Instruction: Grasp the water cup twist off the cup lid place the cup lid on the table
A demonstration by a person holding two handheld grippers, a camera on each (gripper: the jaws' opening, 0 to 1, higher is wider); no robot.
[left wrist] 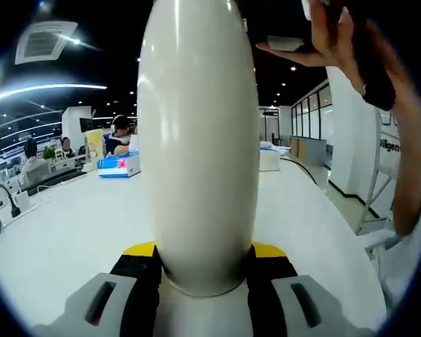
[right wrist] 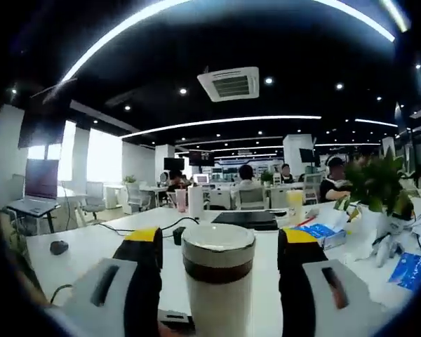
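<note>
Between the left tongs (left wrist: 203, 270), the cup (left wrist: 200, 140) is standing upright and clamped at its base, its long axis running straight up away from them over the worktop (left wrist: 70, 232). Between the right tongs (right wrist: 217, 267), the lid (right wrist: 218, 242) is sitting centred; whether they are gripping it cannot be told. Left gripper view is showing the pale body; right gripper view is showing the top with its dark band.
</note>
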